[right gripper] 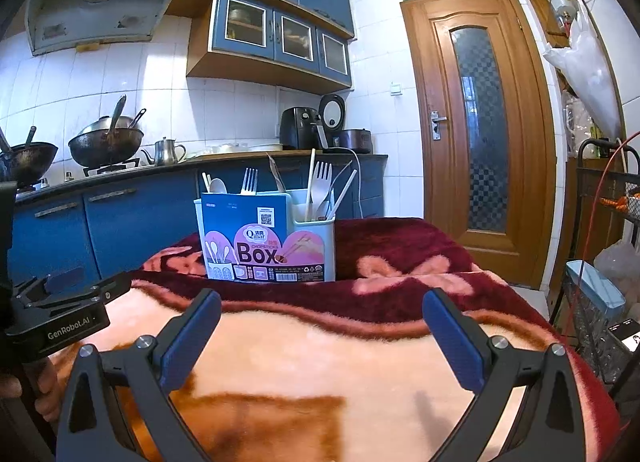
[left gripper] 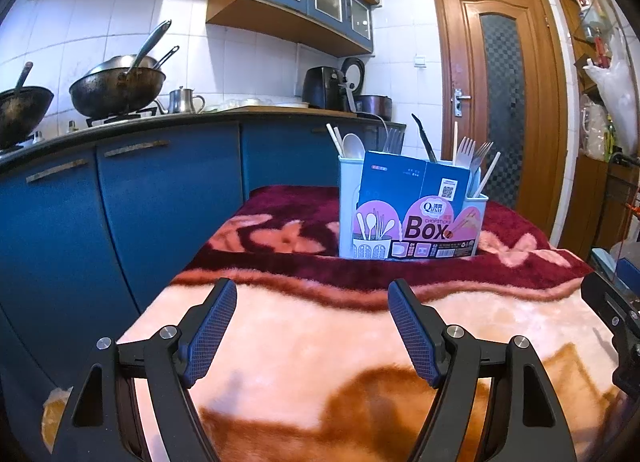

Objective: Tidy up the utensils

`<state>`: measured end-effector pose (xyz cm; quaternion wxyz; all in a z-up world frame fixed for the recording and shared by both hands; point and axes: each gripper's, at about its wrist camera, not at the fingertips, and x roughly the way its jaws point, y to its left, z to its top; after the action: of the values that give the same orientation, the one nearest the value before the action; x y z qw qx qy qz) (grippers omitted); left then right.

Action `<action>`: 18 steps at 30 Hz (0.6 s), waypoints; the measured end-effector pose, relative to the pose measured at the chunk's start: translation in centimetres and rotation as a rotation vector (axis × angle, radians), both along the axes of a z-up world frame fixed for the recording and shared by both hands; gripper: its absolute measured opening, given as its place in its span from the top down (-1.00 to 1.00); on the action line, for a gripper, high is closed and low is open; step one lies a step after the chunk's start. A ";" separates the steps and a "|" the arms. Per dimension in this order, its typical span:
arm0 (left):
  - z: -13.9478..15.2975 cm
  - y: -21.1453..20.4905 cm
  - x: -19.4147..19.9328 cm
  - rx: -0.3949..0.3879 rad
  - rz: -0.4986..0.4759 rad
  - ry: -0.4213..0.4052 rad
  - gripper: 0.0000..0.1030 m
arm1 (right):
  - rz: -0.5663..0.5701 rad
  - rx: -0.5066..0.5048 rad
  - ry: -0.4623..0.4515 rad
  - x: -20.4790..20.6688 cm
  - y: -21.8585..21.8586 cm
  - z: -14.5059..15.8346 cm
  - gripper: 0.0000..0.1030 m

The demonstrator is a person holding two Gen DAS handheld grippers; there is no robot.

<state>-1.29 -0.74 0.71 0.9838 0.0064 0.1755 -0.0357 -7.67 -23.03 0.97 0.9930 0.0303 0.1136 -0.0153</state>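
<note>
A pale blue utensil holder with a "Box" cardboard sleeve stands upright on the plush blanket, well ahead of both grippers. Forks, a white spoon, chopsticks and a dark utensil stick out of its compartments. My left gripper is open low over the blanket with nothing between its blue pads. My right gripper is open wider, also with nothing in it. The left gripper's body shows at the left edge of the right wrist view.
Blue kitchen cabinets run along the left under a counter with woks, a kettle and appliances. A wooden door stands behind the table. A black wire rack with an orange cable sits at the right.
</note>
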 end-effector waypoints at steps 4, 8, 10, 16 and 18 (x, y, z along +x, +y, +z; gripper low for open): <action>-0.1 -0.1 0.0 0.001 -0.002 0.003 -0.53 | 0.000 -0.003 0.001 0.1 0.0 0.0 -1.00; -0.1 -0.2 0.0 0.000 -0.002 0.004 -0.53 | 0.001 -0.003 0.003 0.1 0.0 0.0 -0.99; -0.1 -0.2 0.0 -0.002 -0.002 0.006 -0.53 | 0.001 -0.001 0.002 0.1 0.0 0.0 -1.00; -0.1 -0.1 0.1 -0.011 -0.004 0.009 -0.53 | 0.001 -0.002 0.003 0.1 0.0 0.0 -1.00; -0.1 -0.1 0.1 -0.013 -0.004 0.009 -0.53 | 0.001 -0.003 0.002 0.1 0.0 0.0 -1.00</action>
<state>-1.20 -0.82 0.57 0.9829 0.0001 0.1799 -0.0390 -7.57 -23.06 0.96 0.9929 0.0290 0.1147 -0.0152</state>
